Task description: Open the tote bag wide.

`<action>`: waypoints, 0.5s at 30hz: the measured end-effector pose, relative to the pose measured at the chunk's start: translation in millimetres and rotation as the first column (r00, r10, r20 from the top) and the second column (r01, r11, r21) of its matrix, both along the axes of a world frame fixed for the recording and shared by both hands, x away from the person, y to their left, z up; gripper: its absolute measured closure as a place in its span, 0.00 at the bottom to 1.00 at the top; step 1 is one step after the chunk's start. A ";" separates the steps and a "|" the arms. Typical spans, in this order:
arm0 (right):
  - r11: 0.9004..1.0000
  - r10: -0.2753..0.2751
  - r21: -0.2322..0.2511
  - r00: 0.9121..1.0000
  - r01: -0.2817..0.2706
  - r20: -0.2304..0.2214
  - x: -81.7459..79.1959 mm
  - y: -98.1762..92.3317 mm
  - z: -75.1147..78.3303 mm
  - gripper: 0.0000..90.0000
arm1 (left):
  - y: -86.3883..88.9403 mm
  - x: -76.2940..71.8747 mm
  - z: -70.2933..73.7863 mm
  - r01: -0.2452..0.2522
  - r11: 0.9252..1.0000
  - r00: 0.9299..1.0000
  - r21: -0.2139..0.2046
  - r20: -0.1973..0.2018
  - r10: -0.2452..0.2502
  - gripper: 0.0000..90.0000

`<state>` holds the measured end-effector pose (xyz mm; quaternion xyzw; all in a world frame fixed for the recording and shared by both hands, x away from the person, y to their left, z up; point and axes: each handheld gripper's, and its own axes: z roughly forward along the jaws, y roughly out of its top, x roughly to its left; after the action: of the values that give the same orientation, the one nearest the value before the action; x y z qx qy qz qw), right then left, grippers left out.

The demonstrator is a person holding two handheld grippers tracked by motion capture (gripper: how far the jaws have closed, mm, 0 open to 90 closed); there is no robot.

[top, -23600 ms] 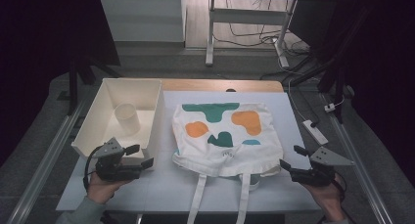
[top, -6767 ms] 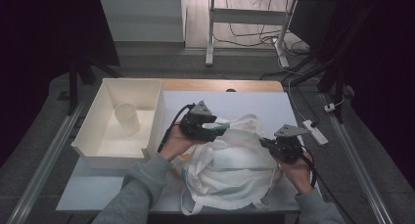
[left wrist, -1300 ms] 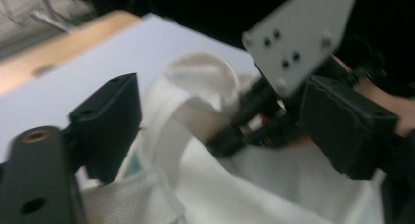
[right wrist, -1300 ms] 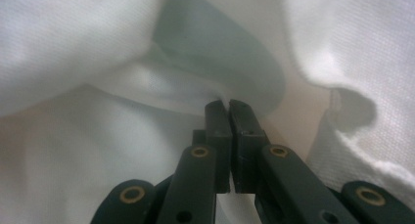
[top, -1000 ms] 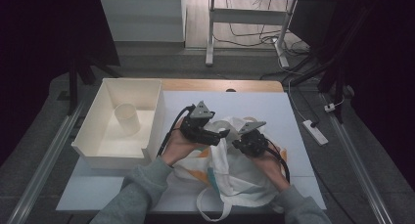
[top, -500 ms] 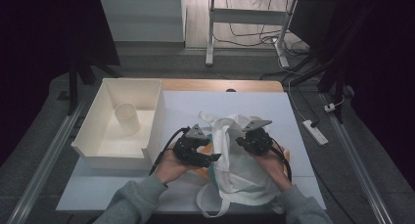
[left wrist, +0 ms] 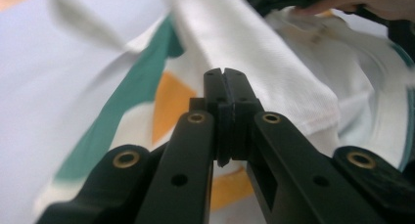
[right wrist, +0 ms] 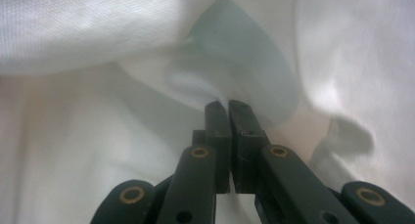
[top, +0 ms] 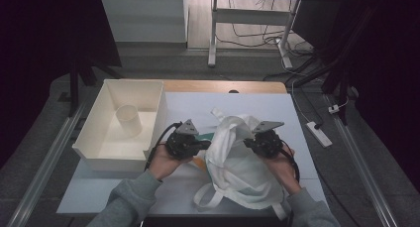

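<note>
A white cloth tote bag (top: 237, 162) with teal and orange print lies crumpled and partly lifted in the middle of the table. My left gripper (top: 209, 143) is at the bag's left rim. Its jaws have just closed, and the tips (left wrist: 225, 75) meet against a fold of the white cloth (left wrist: 274, 53) beside the teal and orange print. My right gripper (top: 246, 142) faces it from the right and holds the other side of the rim raised. Its jaws (right wrist: 228, 105) are shut on a pucker of the bag (right wrist: 98, 136).
A white tray (top: 94, 152) stands at the table's left with a white cup (top: 130, 119) inside. The bag's handles (top: 208, 199) trail toward the front edge. A power strip (top: 318, 134) lies off the table's right side. Bare tabletop (top: 188, 103) stretches behind the bag.
My left gripper has come down and to the left, from the bag's top to its left rim, and its jaws have shut. The bag's top has slumped. The right gripper has barely moved.
</note>
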<state>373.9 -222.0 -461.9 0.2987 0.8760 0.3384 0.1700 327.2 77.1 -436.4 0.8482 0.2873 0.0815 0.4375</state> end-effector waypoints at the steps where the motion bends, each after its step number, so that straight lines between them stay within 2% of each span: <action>1: 1.000 0.003 0.008 1.000 -0.004 0.006 -0.5 -2.7 2.7 0.97 | 2.3 0.8 0.6 -0.008 1.000 1.000 -0.005 0.001 0.008 0.99; 5: 0.999 0.013 0.034 1.000 -0.014 0.012 0.2 -10.5 8.0 0.97 | 2.9 3.4 -1.8 -0.021 1.000 1.000 0.004 0.004 0.020 0.99; 8: 1.000 0.023 0.018 1.000 -0.023 -0.006 3.5 -9.3 0.2 0.97 | -2.3 5.5 -6.9 -0.025 1.000 1.000 0.011 -0.004 0.025 0.97; 9: 1.000 0.019 0.013 1.000 -0.019 -0.017 4.3 -7.8 -2.9 0.97 | -4.8 6.2 -8.5 -0.026 1.000 1.000 0.014 -0.007 0.026 0.91; 11: 1.000 0.021 0.001 1.000 -0.021 -0.019 5.6 -5.4 -6.9 0.97 | -11.0 7.1 -11.4 -0.028 0.999 1.000 0.022 -0.011 0.028 0.69; 12: 1.000 0.021 -0.002 1.000 -0.021 -0.017 5.8 -4.9 -7.5 0.97 | -14.2 7.6 -12.5 -0.026 0.999 1.000 0.023 -0.008 0.027 0.62; 14: 1.000 0.016 0.003 1.000 -0.016 -0.014 5.5 -4.6 -7.1 0.97 | -21.1 9.6 -14.7 -0.030 0.999 1.000 0.029 -0.007 0.030 0.57; 15: 1.000 0.018 0.003 1.000 -0.017 -0.010 5.2 -4.5 -6.8 0.97 | -24.4 11.8 -16.1 -0.035 0.999 0.999 0.034 -0.011 0.036 0.59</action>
<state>379.1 -226.5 -468.8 0.2930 0.8790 0.3396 0.1621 339.0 52.7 -452.5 0.8506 0.3034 0.0892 0.4201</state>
